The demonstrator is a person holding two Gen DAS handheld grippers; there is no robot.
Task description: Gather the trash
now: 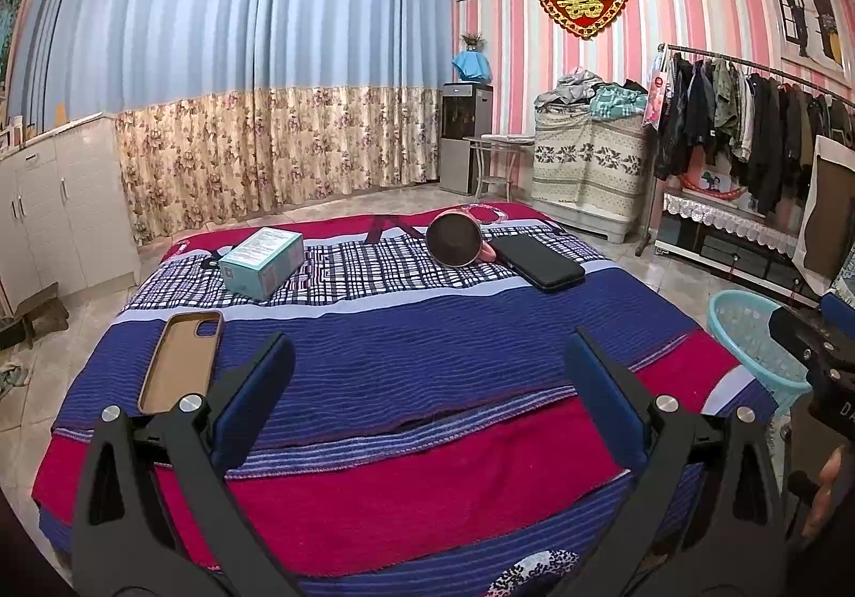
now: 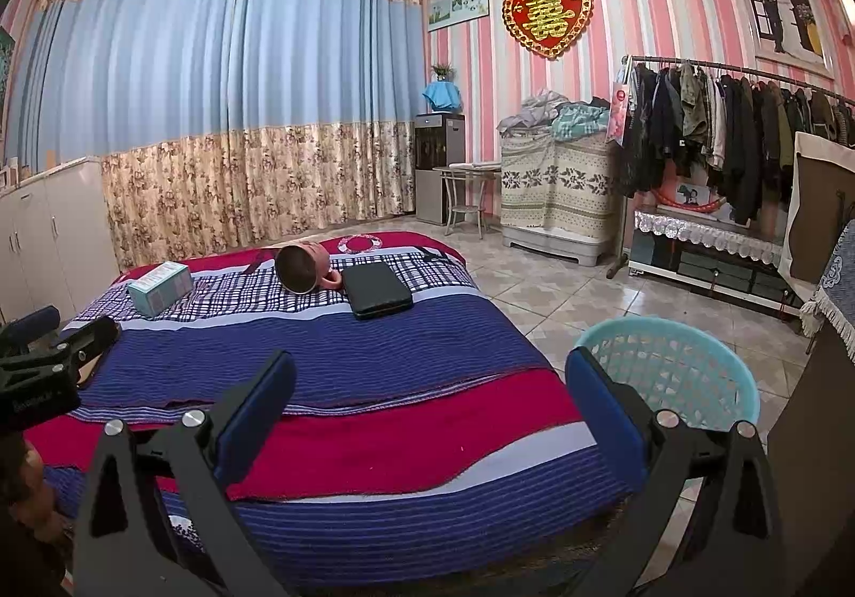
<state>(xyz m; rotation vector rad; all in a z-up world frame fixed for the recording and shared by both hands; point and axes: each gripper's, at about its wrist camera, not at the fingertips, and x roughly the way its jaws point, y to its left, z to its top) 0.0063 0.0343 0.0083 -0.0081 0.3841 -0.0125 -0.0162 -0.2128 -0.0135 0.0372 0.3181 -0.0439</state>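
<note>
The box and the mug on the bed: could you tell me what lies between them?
Only bare checked blanket lies between box and mug, in both wrist views.

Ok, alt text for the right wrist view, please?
The right gripper, jaws open and empty, hovers over a bed with a striped blue and red cover, with a light blue basket on the tiled floor to its right. Farther up the bed lie a teal box, a tipped pink mug and a black case.

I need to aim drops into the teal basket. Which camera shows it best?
The right wrist view: the teal basket shows its whole open rim and mesh wall, just beyond the right gripper. The left wrist view catches only part at its right edge, cut off by the other gripper.
</note>
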